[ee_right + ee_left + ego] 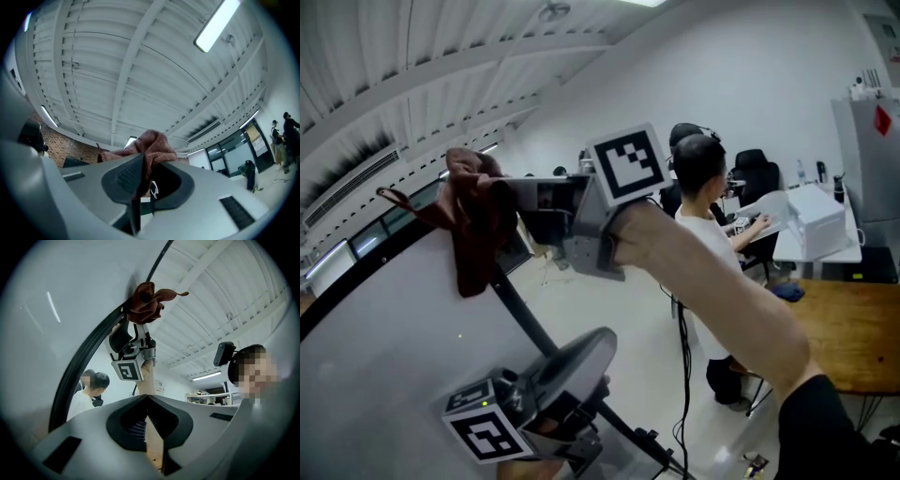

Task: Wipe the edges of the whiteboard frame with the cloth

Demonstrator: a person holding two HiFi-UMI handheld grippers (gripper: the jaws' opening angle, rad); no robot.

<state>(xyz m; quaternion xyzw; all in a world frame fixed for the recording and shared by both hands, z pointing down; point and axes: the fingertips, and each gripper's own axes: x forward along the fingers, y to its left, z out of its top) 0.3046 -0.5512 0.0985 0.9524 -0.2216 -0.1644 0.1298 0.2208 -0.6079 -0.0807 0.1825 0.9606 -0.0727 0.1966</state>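
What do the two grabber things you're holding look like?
Both are grey plastic. The right gripper and the left gripper each carry a white cube printed with black square markers. Their jaws are wide and rounded, with dark ribbed pads inside. The right arm wears a black sleeve.

The right claw has a smooth grey shell with a dark hollow in the middle. Its dark pads have fine ribs. Thin black slots sit on the shell's sides. The left claw looks the same. Each claw has a white cube with black square marks: the right cube and the left cube. The person wears a black sleeve.
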